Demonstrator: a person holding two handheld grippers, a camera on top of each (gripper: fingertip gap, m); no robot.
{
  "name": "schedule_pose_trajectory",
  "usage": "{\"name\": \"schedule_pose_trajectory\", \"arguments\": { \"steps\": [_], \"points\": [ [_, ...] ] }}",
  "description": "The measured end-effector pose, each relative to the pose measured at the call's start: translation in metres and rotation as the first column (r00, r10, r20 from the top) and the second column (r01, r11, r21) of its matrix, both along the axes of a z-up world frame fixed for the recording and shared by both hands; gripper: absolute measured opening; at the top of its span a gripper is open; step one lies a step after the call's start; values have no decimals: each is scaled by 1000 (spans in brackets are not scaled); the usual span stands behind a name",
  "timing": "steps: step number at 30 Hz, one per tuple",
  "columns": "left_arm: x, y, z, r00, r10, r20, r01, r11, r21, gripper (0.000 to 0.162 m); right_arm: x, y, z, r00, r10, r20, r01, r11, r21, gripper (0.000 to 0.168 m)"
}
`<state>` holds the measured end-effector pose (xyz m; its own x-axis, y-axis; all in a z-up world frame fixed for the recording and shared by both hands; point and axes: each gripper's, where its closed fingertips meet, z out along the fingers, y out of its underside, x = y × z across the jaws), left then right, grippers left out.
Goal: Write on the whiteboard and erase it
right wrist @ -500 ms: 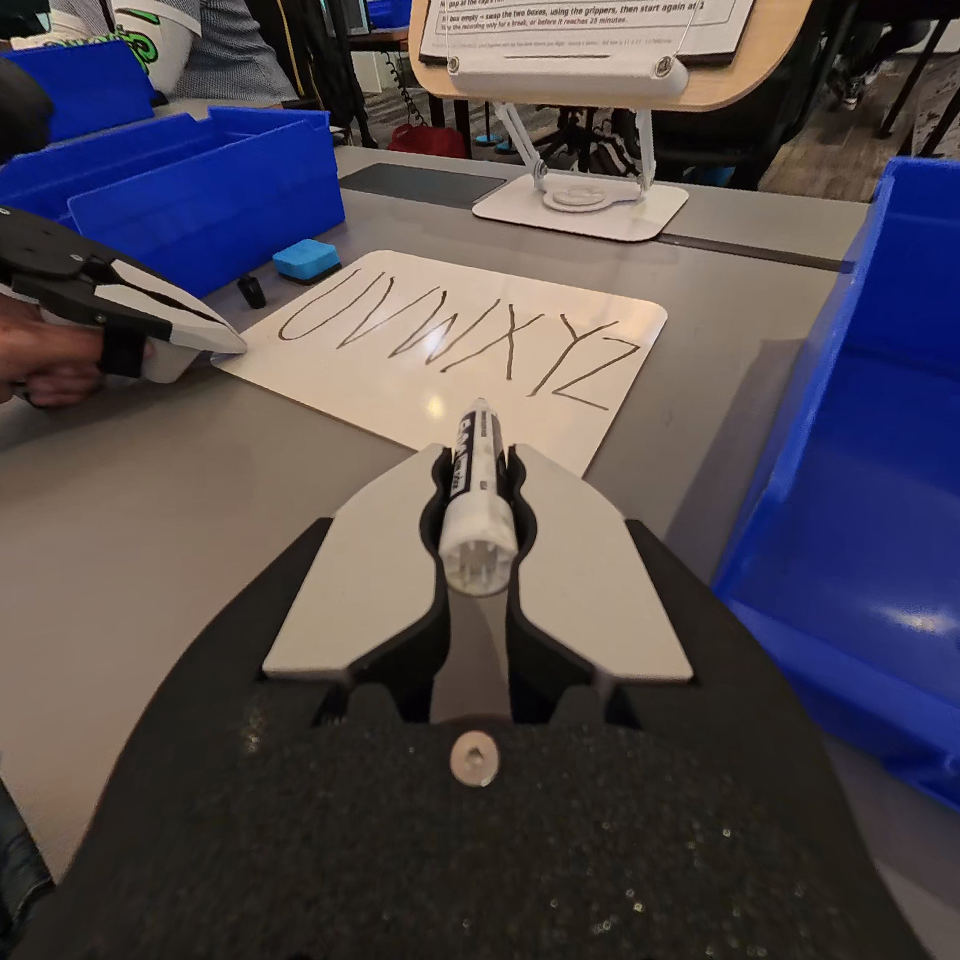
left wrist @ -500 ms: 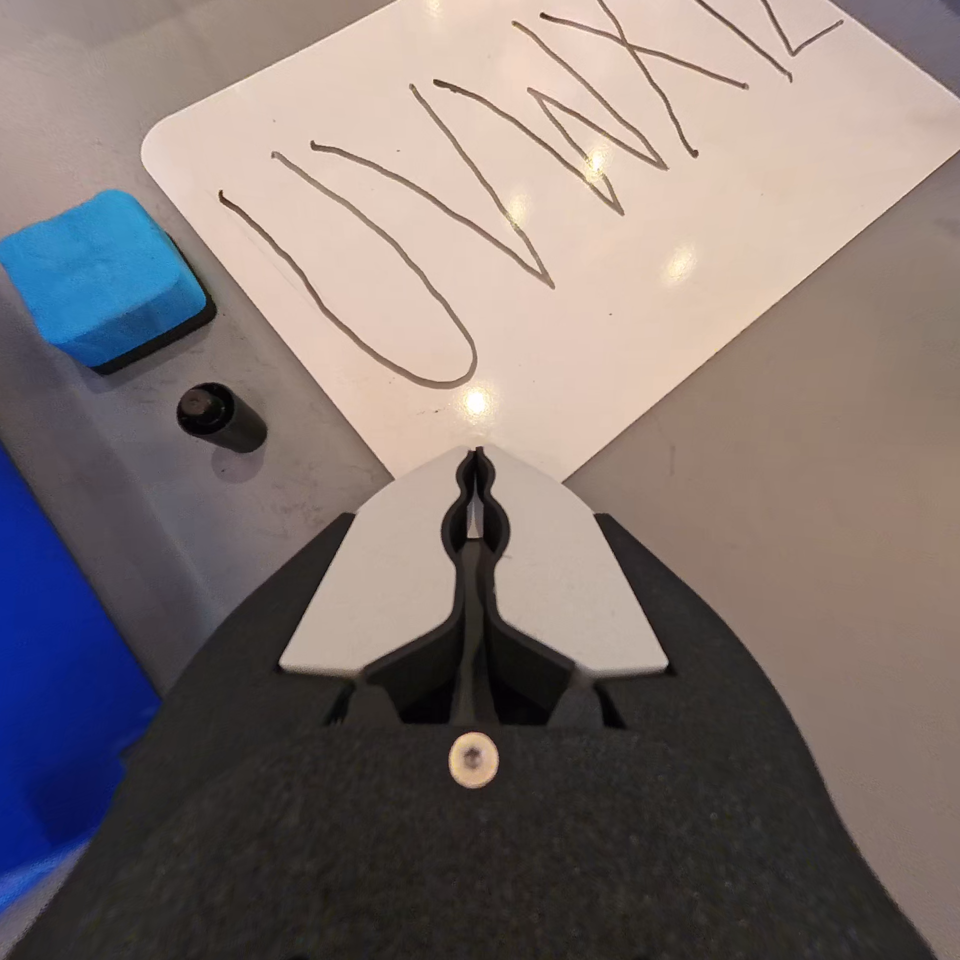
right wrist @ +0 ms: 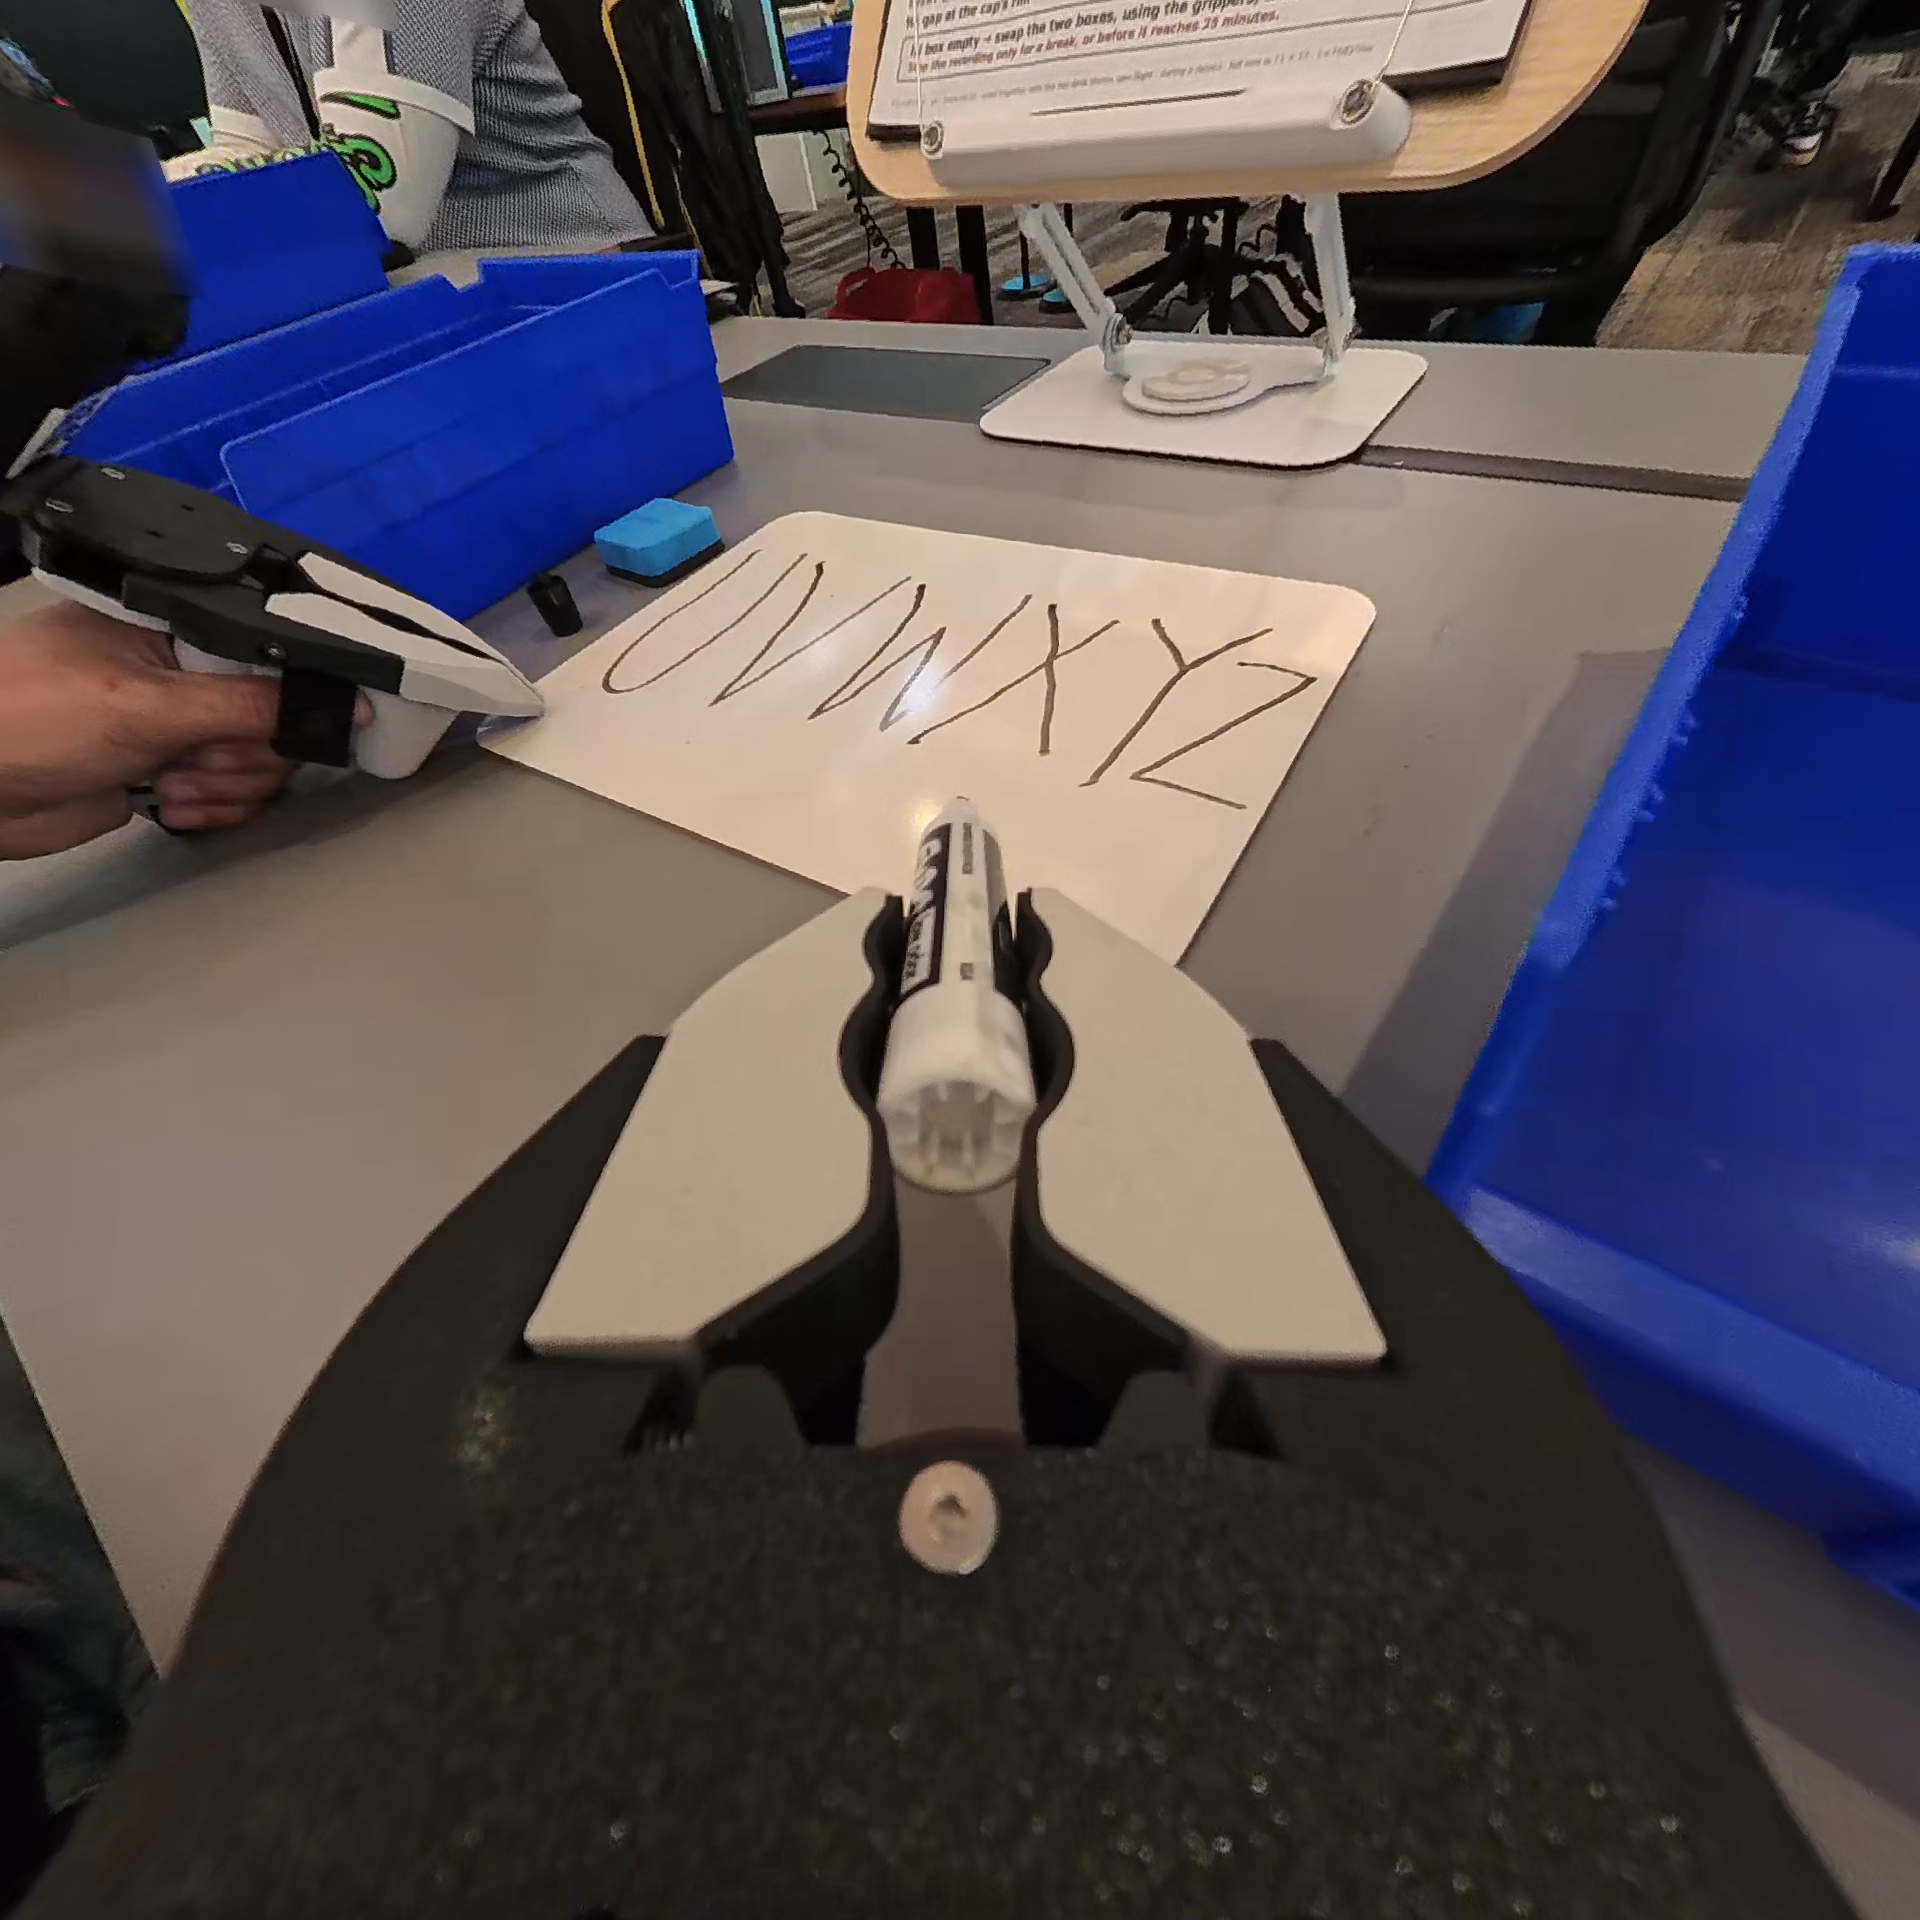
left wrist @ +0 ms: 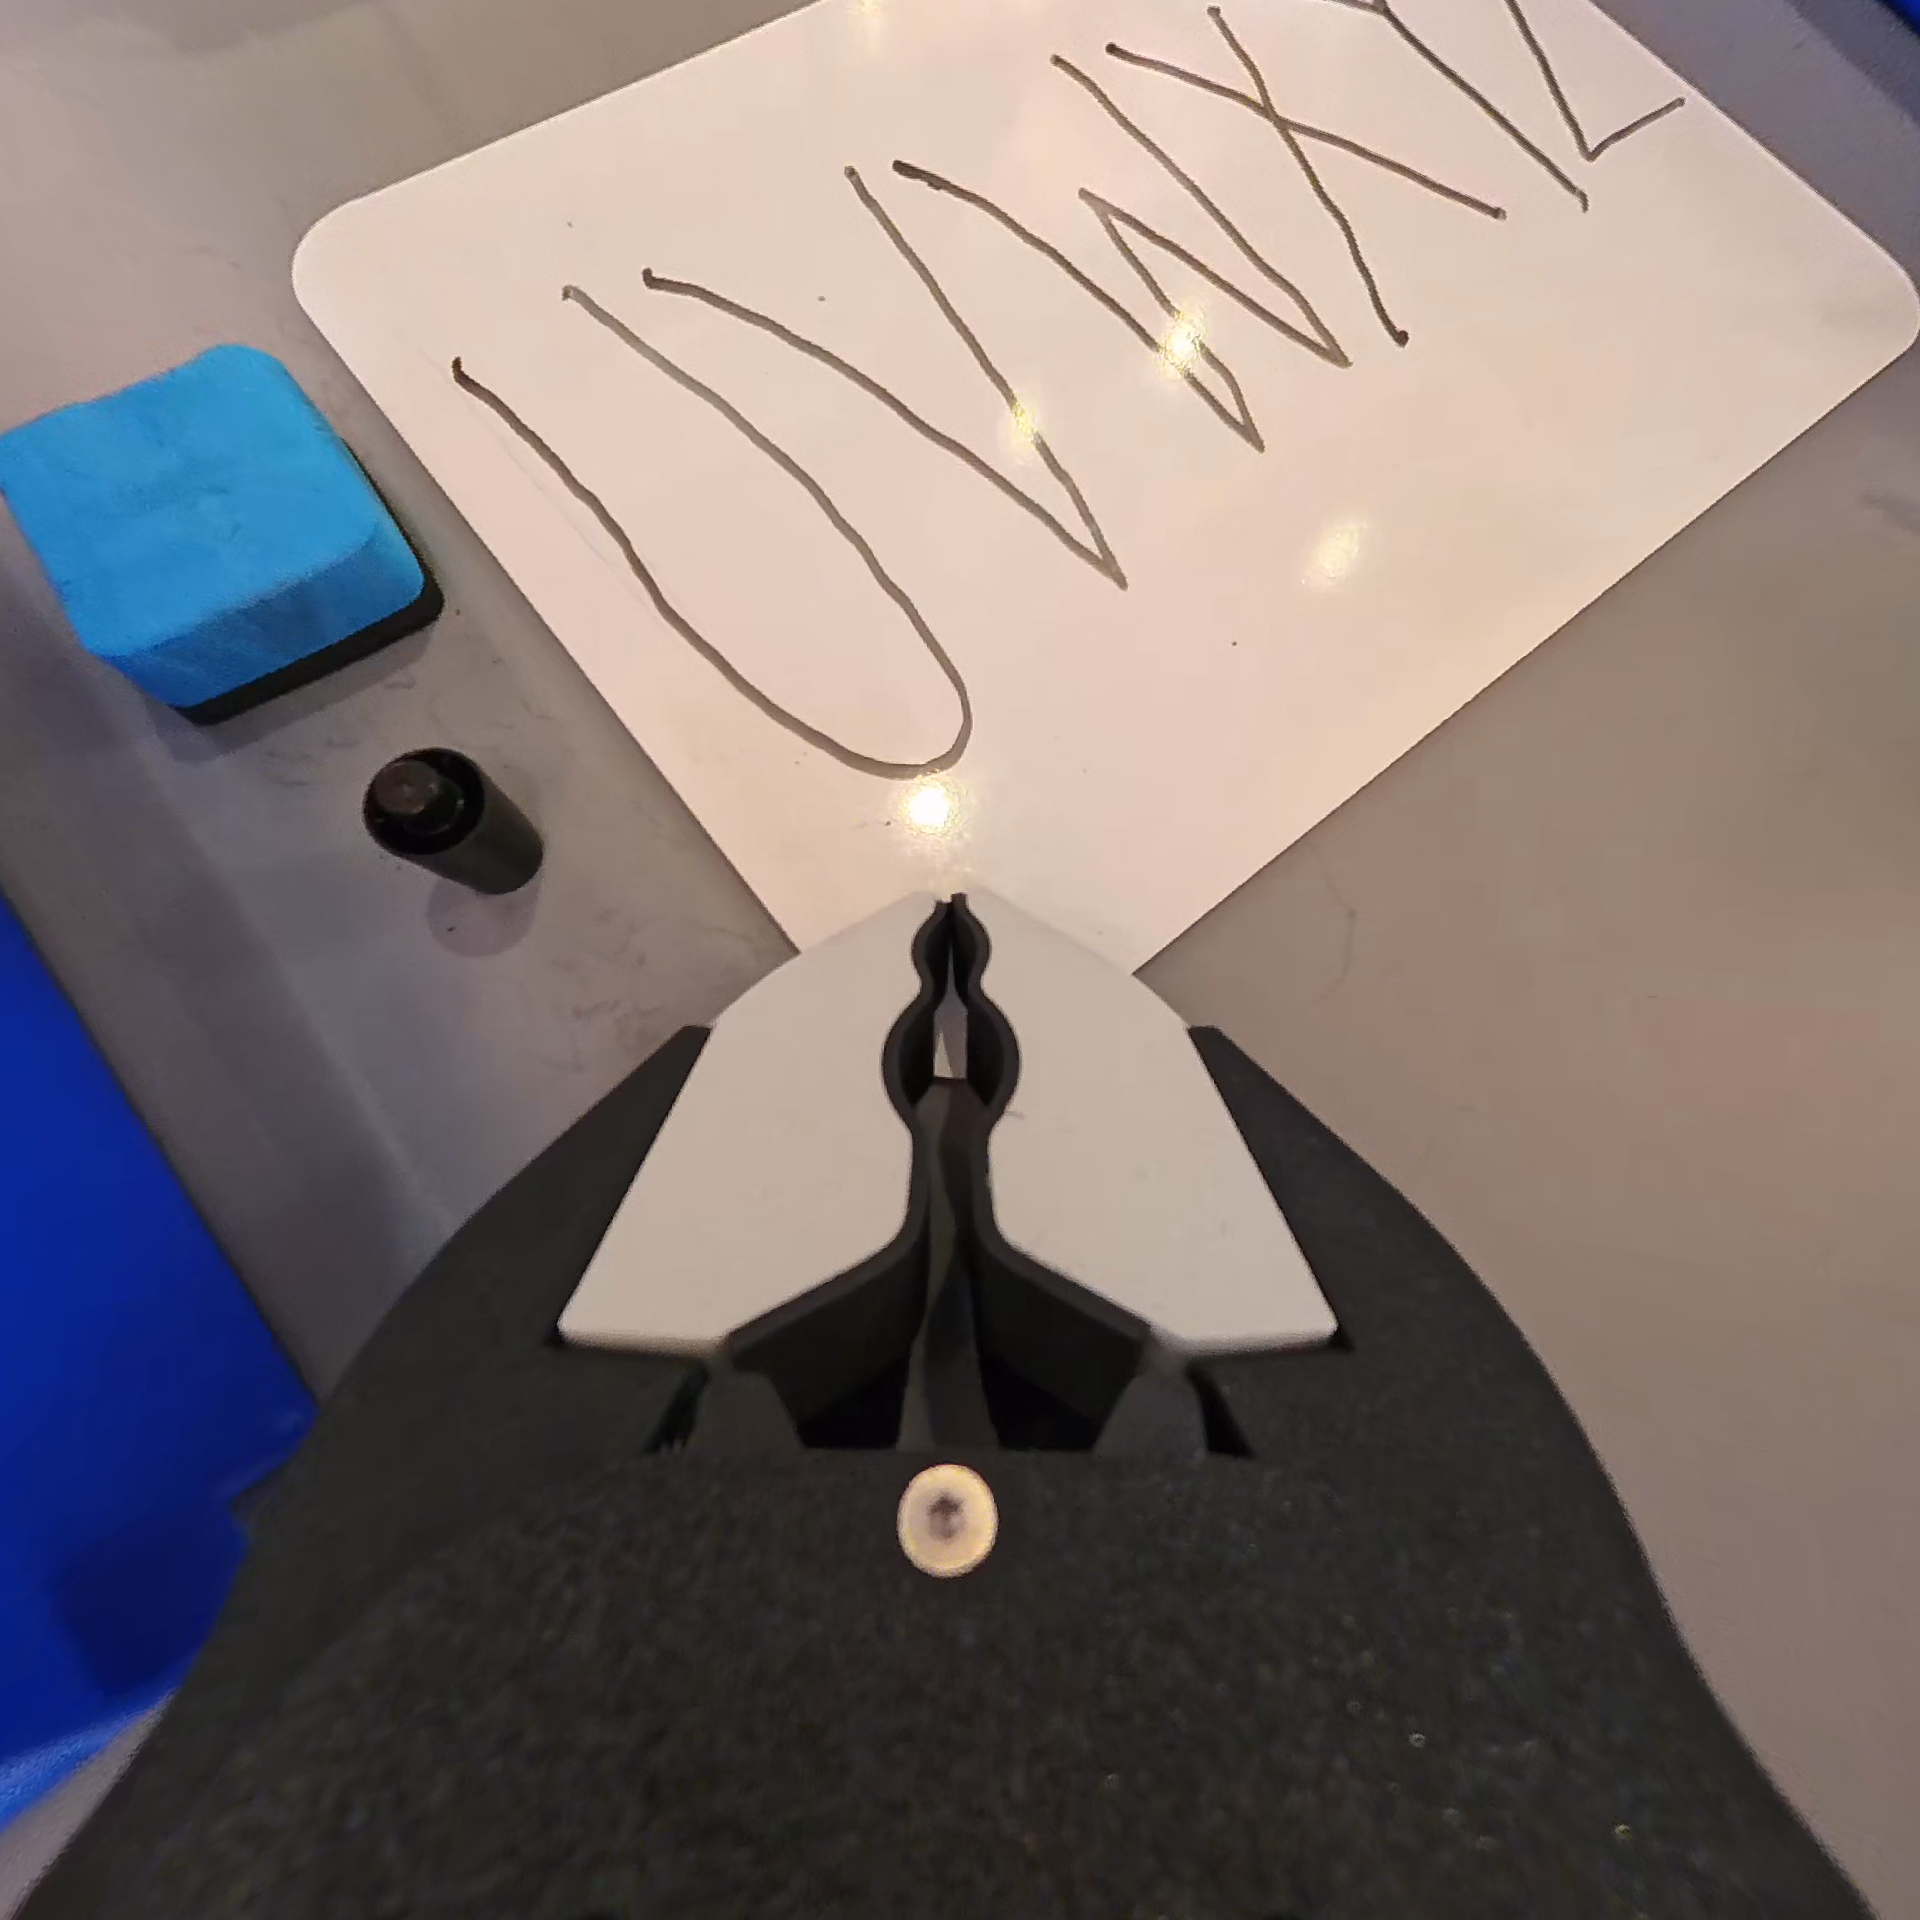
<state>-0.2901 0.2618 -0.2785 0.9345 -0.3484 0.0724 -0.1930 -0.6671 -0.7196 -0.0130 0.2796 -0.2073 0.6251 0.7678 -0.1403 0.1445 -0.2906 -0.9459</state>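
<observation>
Left claw [left wrist: 951, 906], jaws closed and empty, pins the whiteboard [right wrist: 1039, 831] corner against sliding. Right claw [right wrist: 951, 920] clamps the uncapped marker [right wrist: 956, 935] off the board; cap [left wrist: 452, 821] and eraser [left wrist: 208, 530] sit beside the board's left edge, in easy reach.

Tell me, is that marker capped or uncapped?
Uncapped. The black cap lies on the table beside the blue eraser, apart from the marker in the right tool.

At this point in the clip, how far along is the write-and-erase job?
Writing looks done: black marks fill the whiteboard. The right gripper holds the uncapped marker above the board's near edge; the left gripper is shut at a corner. Left: erasing. The eraser and cap lie untouched beside the board.
</observation>
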Motion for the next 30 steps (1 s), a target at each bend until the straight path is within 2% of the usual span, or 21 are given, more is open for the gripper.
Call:
{"name": "schedule_pose_trajectory", "arguments": {
  "steps": [12, 30],
  "points": [
    [1, -1, 0, 1000, -7, 6, 7, 1000, -2, 0, 0, -2, 5, 1000, 12, -4, -12, 999, 30, 20],
    [1, -1, 0, 1000, -8, 9, 8, 1000, -3, 0, -2, -5, 1, 999, 32, -12, -32, 999, -2, 20]
  ]
}}
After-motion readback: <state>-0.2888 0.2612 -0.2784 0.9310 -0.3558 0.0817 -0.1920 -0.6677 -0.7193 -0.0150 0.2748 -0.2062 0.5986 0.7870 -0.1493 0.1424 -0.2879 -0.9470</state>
